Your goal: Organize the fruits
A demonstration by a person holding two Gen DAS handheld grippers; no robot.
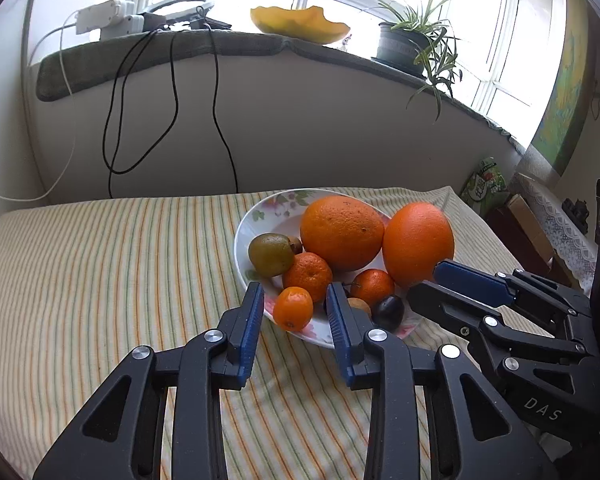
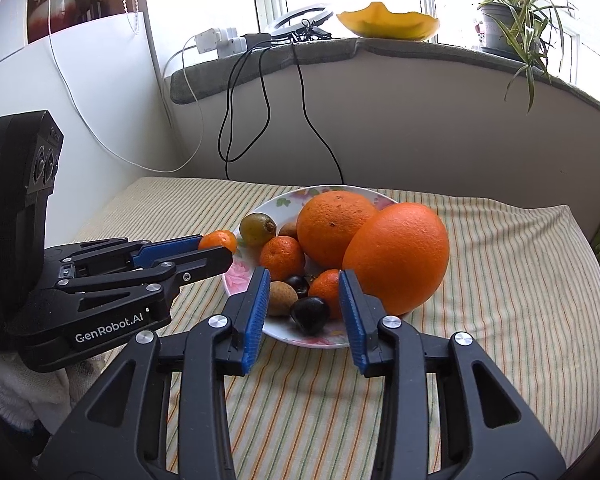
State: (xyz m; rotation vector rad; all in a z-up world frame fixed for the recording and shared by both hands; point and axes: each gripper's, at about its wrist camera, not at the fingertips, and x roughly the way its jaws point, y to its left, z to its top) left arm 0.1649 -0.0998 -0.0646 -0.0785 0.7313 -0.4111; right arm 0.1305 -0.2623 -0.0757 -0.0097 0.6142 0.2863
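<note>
A white floral plate (image 1: 247,227) (image 2: 236,280) on a striped cloth holds two large oranges (image 1: 342,232) (image 2: 396,258), several small tangerines (image 1: 307,276) (image 2: 282,258), a green kiwi (image 1: 271,254) (image 2: 258,229), a brown fruit (image 2: 282,298) and dark plums (image 1: 388,312) (image 2: 310,314). My left gripper (image 1: 295,310) is open, its fingers either side of a small tangerine (image 1: 293,308) (image 2: 219,241) at the plate's near rim. My right gripper (image 2: 304,308) is open at the plate's near edge, around the plum and a tangerine (image 2: 327,290), beside the right orange.
The striped cloth (image 1: 100,280) covers the table. Behind it is a wall with hanging black and white cables (image 1: 172,100). The sill above holds a power strip (image 1: 100,20), a yellow melon shell (image 1: 300,20) and a potted plant (image 1: 412,44). Boxes and a green bag (image 1: 486,184) stand at right.
</note>
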